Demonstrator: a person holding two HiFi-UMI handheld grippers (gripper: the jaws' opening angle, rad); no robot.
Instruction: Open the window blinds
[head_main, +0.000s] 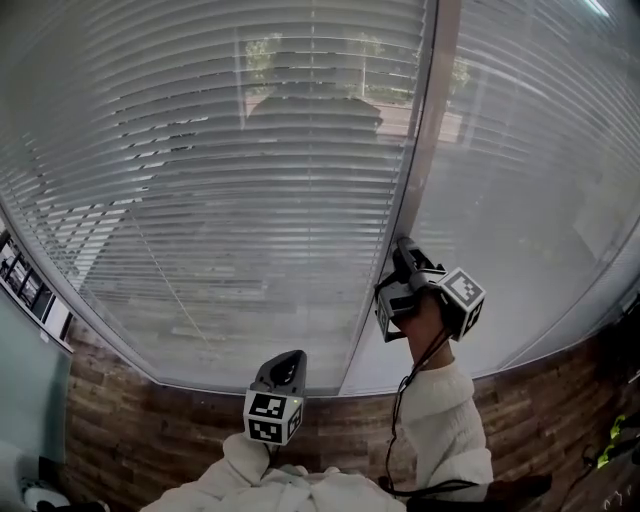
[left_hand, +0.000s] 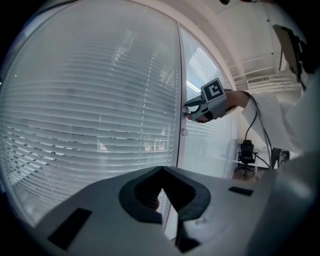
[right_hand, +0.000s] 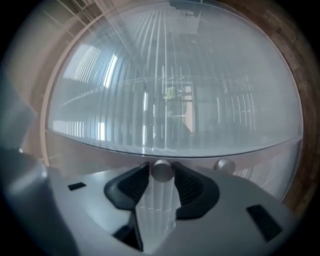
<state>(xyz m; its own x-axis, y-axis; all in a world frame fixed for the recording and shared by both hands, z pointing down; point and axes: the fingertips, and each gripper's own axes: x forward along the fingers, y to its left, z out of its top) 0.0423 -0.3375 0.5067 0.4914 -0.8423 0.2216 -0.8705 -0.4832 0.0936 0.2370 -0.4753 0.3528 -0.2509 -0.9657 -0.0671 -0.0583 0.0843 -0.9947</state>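
The blinds (head_main: 220, 180) hang in front of me with their slats nearly shut, filling the pane left of the upright frame post (head_main: 422, 160). They look thin, light and easily bent, and seem to sit behind glass, so I judge they are not to be touched directly. The place to take hold is the small round knob (right_hand: 161, 170) on the post. My right gripper (right_hand: 161, 178) is spread wide with that knob between its jaws, the pads close beside its flanks; I see no firm pinch. The knob looks like smooth metal, hard, stiff and likely slippery, so I would clamp it squarely across its width, deep on the ribbed pads, and turn it gently. A second knob (right_hand: 225, 165) stands just beside it; I cannot tell which one tilts the slats. My left gripper (left_hand: 161, 172) is low and well apart from the post, pressed together on nothing.
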